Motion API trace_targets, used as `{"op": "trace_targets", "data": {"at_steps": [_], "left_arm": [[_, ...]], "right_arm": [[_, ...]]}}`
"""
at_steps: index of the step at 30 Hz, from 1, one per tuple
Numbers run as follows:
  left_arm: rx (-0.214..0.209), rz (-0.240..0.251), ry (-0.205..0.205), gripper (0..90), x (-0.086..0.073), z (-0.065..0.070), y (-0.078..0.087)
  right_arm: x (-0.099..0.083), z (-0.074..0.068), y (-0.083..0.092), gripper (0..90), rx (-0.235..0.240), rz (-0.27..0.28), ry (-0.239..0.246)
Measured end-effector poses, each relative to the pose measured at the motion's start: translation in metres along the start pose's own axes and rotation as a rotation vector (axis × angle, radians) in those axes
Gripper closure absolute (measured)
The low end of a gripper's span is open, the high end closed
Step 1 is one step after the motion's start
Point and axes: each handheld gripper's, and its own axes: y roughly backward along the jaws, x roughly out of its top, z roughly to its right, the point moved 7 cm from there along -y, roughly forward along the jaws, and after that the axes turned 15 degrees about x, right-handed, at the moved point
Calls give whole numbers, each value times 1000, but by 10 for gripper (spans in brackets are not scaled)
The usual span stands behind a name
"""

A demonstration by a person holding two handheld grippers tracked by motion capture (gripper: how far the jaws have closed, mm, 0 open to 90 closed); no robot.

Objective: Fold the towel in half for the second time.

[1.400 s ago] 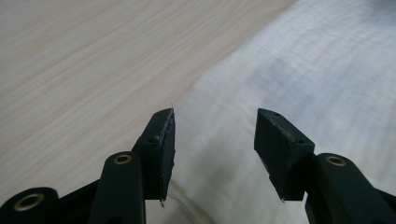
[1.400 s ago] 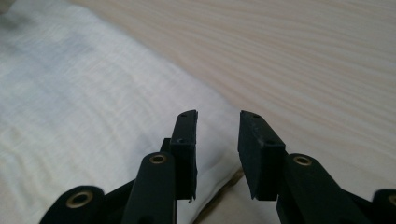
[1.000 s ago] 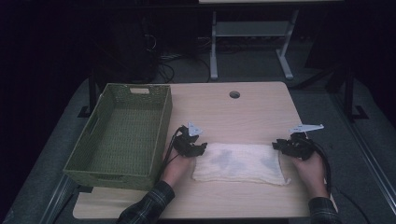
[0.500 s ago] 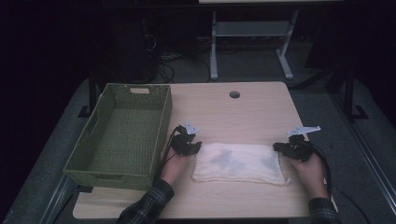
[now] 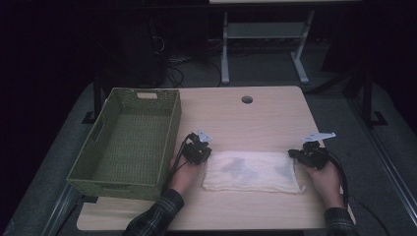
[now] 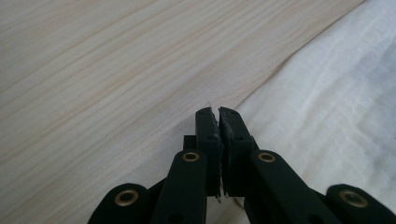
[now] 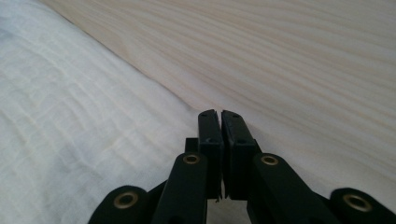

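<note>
A white cloth (image 5: 251,169) lies flat and spread out on the wooden table (image 5: 246,123). My left gripper (image 5: 205,157) is at the cloth's far left corner. Its jaws have just been closing and now stand together (image 6: 218,112) right on the cloth's edge (image 6: 336,107), with a wisp of fabric at the tips. My right gripper (image 5: 295,155) is at the far right corner. Its jaws have also just been closing and meet (image 7: 218,114) where the cloth (image 7: 70,116) ends. Both hands rest low on the table.
A green woven basket (image 5: 172,118) stands at the table's left, close beside my left hand. A round cable hole (image 5: 247,100) is at the far edge. Bare wood stretches beyond the cloth.
</note>
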Motion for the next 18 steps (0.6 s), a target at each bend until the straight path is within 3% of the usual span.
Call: {"op": "trace_targets", "data": {"at_steps": [3, 8, 11, 18], "left_arm": [[-6, 10, 5, 879, 2, 0, 3], [22, 89, 24, 880, 17, -7, 13], [42, 127, 35, 880, 24, -12, 17], [63, 179, 29, 880, 32, -13, 31]], "right_arm": [[4, 5, 1, 875, -30, 2, 6], [16, 14, 9, 876, -51, 42, 5], [22, 13, 17, 876, -56, 91, 11], [26, 5, 29, 876, -64, 131, 40]]}}
